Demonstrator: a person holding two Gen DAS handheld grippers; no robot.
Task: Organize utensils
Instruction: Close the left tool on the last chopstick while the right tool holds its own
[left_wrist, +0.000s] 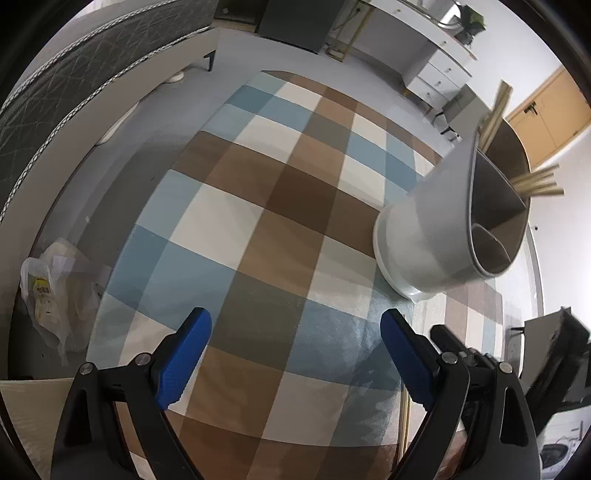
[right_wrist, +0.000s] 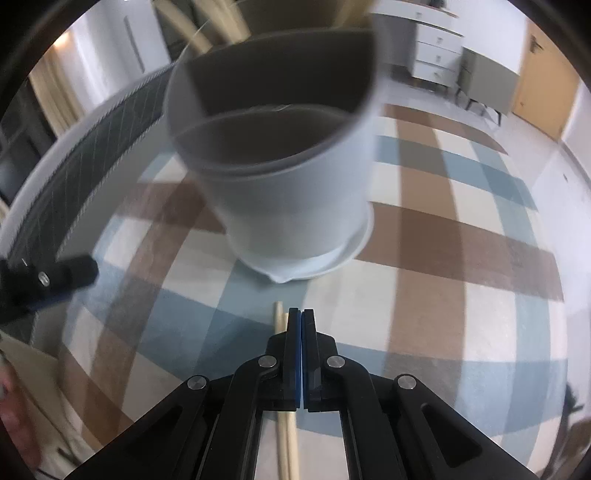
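Observation:
A white utensil holder (left_wrist: 436, 229) with grey inner compartments stands on its saucer on the checked tablecloth (left_wrist: 258, 206). Several wooden chopsticks (left_wrist: 535, 184) stick out of its far compartments. My left gripper (left_wrist: 295, 317) hangs open over the cloth, left of the holder, with nothing between its blue pads. In the right wrist view the holder (right_wrist: 288, 192) is just ahead. My right gripper (right_wrist: 301, 312) is shut, pad against pad, with nothing visible between them. A pair of chopsticks (right_wrist: 279, 317) lies on the cloth along the outside of its left finger and runs under it.
A plastic bag (left_wrist: 55, 288) lies on the floor beyond the table's left edge. A dark quilted mattress (left_wrist: 55, 92) runs along the far left. White drawers (left_wrist: 439, 77) and a wooden door (left_wrist: 546, 114) stand at the back right.

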